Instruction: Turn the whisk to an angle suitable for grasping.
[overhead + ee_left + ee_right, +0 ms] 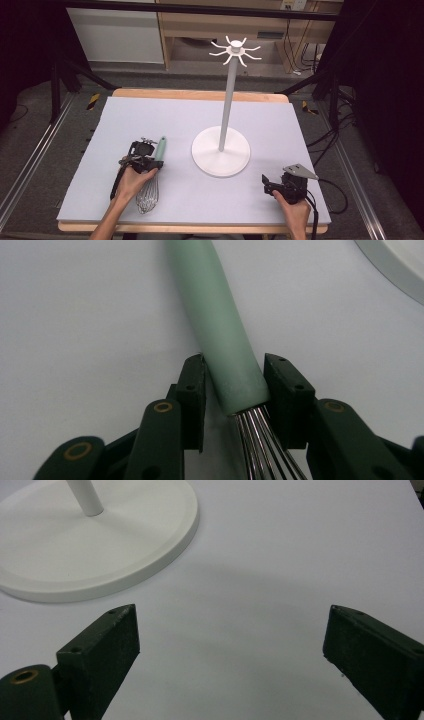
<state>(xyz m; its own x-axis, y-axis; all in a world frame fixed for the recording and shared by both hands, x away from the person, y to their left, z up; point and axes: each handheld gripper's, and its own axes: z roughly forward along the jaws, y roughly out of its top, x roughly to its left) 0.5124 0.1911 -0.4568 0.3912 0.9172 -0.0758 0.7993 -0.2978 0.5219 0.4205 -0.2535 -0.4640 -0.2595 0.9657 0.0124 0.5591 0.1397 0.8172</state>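
**Item: whisk pickup at the worktop, stand waiting**

- Whisk point(152, 172): lying flat on the worktop point(200, 120), at about 8 o'clock from the stand's base; green handle pointing to 12 o'clock, wire head toward 6.
- Left gripper point(234, 382): jaws standing narrow around the handle's lower end, just above the wires. One pad is touching the handle; the other seems to be meeting it, with any gap too thin to judge.
- Right gripper point(231, 635): jaws standing wide with nothing between them, idling at about 4 o'clock from the base.
- Stand point(221, 150): white, upright, hooks at the top.

Risks, as judged: the grip is sitting near the handle's end, so the whisk may be pivoting or sagging when lifted. The smooth tapering handle may be slipping through the pads. A swinging whisk could be knocking the thin post.
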